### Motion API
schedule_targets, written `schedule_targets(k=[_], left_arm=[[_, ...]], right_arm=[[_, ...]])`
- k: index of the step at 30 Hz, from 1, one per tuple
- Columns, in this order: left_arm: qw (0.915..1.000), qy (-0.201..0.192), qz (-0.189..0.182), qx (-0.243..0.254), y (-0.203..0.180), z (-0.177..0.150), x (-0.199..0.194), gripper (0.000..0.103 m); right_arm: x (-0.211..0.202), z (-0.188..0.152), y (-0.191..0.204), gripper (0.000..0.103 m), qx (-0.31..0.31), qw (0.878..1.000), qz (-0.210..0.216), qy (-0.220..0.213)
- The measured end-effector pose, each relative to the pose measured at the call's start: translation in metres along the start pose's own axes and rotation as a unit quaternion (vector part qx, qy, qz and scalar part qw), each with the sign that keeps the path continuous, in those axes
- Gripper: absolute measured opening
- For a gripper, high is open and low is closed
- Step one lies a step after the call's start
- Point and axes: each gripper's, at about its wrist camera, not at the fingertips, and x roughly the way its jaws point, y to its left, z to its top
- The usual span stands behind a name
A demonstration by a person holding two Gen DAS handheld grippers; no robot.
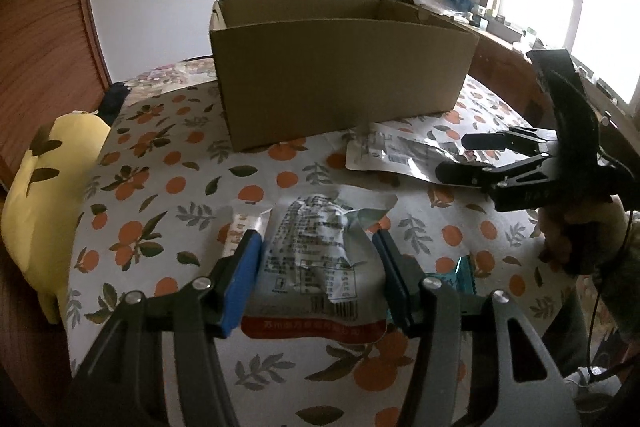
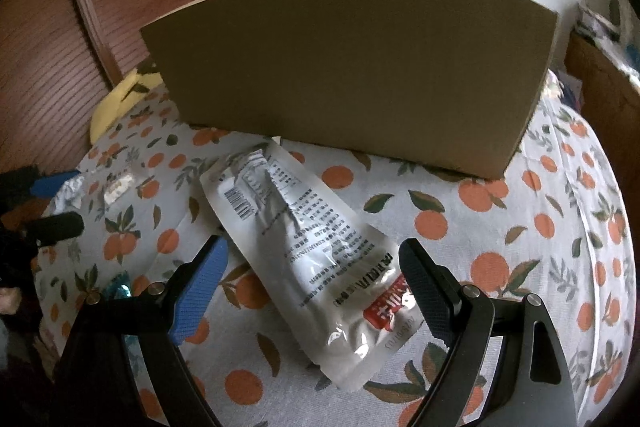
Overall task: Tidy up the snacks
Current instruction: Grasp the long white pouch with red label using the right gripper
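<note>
Gently: both grippers, left gripper [image 1: 316,279] and right gripper [image 2: 312,291], gape around light, crinkly, slippery packets — crumpled packet [image 1: 316,259], white pouch [image 2: 304,235]; pinch the pouch's flat six-o'clock seam.

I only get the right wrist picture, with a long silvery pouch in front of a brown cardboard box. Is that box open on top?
Observer: Yes, the left wrist view shows the brown cardboard box open-topped; its floor is hidden.
Operator: What's the other gripper doing?
Observer: The left gripper is open, straddling a crumpled silvery packet with a red band.
Operator: Anything beside it?
Observer: A narrow white stick packet lies just left of that crumpled packet.
</note>
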Motion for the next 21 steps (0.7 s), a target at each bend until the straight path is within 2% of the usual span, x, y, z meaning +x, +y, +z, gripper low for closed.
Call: schedule_targets(k=[3, 13, 17, 21], left_arm=[[1.0, -0.002, -0.001, -0.004, 0.001, -0.002, -0.001, 0.057], [0.9998, -0.007, -0.013, -0.01, 0.003, -0.006, 0.002, 0.057], [0.9997, -0.009, -0.018, -0.012, 0.004, -0.007, 0.001, 0.057], [0.9996, -0.008, -0.023, -0.014, 0.004, -0.009, 0.002, 0.057]], right_arm=[[0.004, 0.004, 0.007, 0.089, -0.024, 1.0, -0.014, 0.004], [0.027, 0.021, 0.026, 0.089, -0.071, 0.997, -0.014, 0.033], [0.041, 0.023, 0.033, 0.089, -0.092, 0.994, -0.032, 0.048], [0.047, 0.029, 0.028, 0.09, -0.078, 0.995, -0.019, 0.056]])
